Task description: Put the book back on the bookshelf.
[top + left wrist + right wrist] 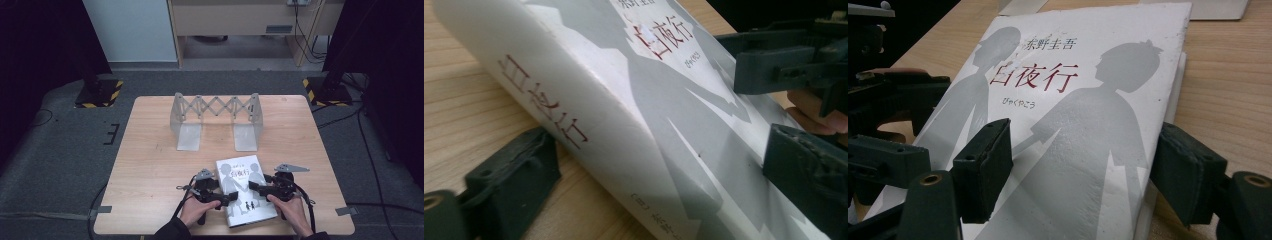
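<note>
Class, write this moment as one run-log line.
book: lying on table | left claw: jaws astride spine edge | right claw: jaws astride page edge | grip: unconfirmed

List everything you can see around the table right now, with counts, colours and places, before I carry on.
book: one, white cover with grey figures and red title, flat at the table's near edge between the grippers
folding rack: one, pale grey, standing at the table's far middle
table: one, light wood
weighted bases: two, black with yellow stripes, on the floor past the far corners
left gripper: one, black, at the book's spine side, one jaw over the cover, the other on the table beside the spine
right gripper: one, black, one jaw over the cover, the other past the page edge
hands: two, at the near edge
</note>
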Action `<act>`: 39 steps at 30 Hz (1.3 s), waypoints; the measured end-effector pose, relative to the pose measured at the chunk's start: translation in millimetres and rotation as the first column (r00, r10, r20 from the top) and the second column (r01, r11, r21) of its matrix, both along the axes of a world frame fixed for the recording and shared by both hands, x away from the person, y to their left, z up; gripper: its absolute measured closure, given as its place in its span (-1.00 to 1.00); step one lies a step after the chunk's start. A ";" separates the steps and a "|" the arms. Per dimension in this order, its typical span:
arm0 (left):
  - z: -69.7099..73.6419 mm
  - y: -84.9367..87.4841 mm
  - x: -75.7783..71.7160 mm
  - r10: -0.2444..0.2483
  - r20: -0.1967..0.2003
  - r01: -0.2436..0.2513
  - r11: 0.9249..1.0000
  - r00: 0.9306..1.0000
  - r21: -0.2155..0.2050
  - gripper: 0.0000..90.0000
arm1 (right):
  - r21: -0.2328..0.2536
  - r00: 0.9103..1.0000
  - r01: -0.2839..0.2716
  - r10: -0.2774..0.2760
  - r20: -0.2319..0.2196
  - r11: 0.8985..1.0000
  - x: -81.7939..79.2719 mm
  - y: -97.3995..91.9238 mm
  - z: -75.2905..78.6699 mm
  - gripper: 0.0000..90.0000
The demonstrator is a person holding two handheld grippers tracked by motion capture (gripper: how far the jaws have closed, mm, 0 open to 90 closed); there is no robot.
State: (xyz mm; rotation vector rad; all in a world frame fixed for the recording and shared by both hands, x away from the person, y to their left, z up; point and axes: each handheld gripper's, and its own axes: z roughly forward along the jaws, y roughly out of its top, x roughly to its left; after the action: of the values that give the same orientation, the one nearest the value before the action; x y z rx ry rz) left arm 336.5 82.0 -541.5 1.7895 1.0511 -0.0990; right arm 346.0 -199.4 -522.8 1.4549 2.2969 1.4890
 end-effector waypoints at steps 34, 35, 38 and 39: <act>-1.4 0.6 -5.5 0.028 0.001 -0.028 0.999 1.000 -0.016 -0.94 | 0.013 1.000 0.007 -0.007 0.016 1.000 0.6 2.0 -0.7 -0.30; -1.2 0.5 -5.2 0.027 -0.002 -0.027 1.000 1.000 -0.014 -0.94 | 0.013 1.000 0.007 -0.007 0.017 1.000 0.5 1.9 -0.8 -0.30; -0.9 -0.1 -4.7 0.017 0.001 -0.017 1.000 1.000 -0.010 -0.97 | 0.015 1.000 0.009 -0.010 0.023 1.000 0.0 2.1 -0.8 -0.32; -0.8 -1.0 -4.8 0.012 0.006 -0.012 1.000 1.000 -0.003 -0.99 | 0.010 1.000 0.007 -0.007 0.020 1.000 -0.4 2.8 -0.7 -0.34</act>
State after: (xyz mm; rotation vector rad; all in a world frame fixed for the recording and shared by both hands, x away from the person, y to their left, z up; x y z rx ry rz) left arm 331.7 81.1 -542.4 1.7797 1.0572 -0.0879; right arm 345.6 -196.6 -523.5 1.4425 2.2735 1.5083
